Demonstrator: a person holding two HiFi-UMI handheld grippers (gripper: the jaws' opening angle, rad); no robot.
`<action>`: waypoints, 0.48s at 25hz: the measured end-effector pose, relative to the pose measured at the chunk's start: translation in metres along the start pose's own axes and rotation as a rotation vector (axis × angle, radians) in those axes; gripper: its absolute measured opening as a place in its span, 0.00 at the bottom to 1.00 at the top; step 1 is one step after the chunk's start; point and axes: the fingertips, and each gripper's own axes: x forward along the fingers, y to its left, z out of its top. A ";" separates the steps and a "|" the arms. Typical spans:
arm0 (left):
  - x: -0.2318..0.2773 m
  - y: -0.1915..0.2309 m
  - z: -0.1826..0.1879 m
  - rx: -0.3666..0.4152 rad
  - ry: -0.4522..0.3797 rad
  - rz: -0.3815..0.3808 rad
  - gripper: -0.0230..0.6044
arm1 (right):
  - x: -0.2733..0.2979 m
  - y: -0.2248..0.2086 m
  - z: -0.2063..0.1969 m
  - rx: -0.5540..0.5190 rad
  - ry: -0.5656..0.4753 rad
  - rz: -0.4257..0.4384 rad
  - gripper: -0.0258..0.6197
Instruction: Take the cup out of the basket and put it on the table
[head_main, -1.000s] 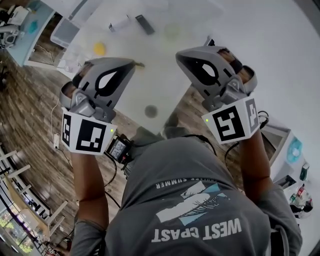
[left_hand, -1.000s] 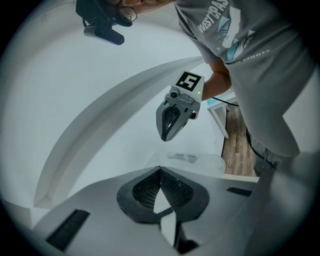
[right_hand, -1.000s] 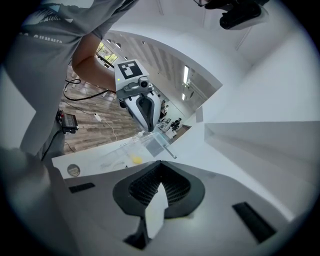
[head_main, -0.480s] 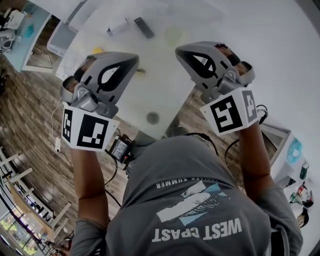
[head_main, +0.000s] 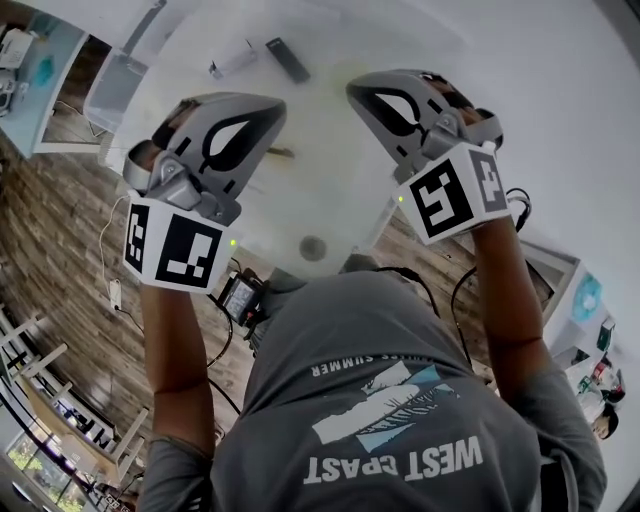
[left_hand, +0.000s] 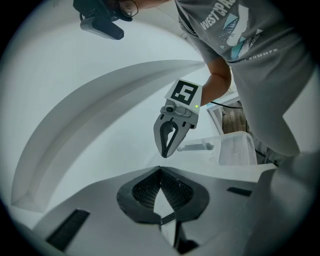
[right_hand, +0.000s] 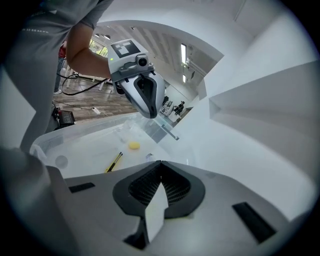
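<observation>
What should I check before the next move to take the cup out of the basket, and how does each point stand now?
1. Left hand-held gripper empty: ok, jaws shut on nothing.
2. Right hand-held gripper empty: ok, jaws shut on nothing.
3. Jaws open for a grasp: not ok, both are shut.
4. Cup found: cannot tell, none made out in any view.
5. Basket found: cannot tell; only a clear plastic box shows.
6. Free spot on the table: ok, bare white surface shows.
</observation>
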 end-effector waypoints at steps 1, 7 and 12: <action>0.003 0.000 -0.001 -0.002 -0.002 -0.008 0.05 | 0.003 -0.001 -0.003 0.004 0.007 0.004 0.06; 0.017 0.001 -0.005 -0.007 -0.021 -0.046 0.05 | 0.017 -0.004 -0.020 0.045 0.053 0.015 0.06; 0.028 0.002 -0.009 -0.018 -0.019 -0.089 0.05 | 0.029 -0.002 -0.036 0.071 0.105 0.051 0.06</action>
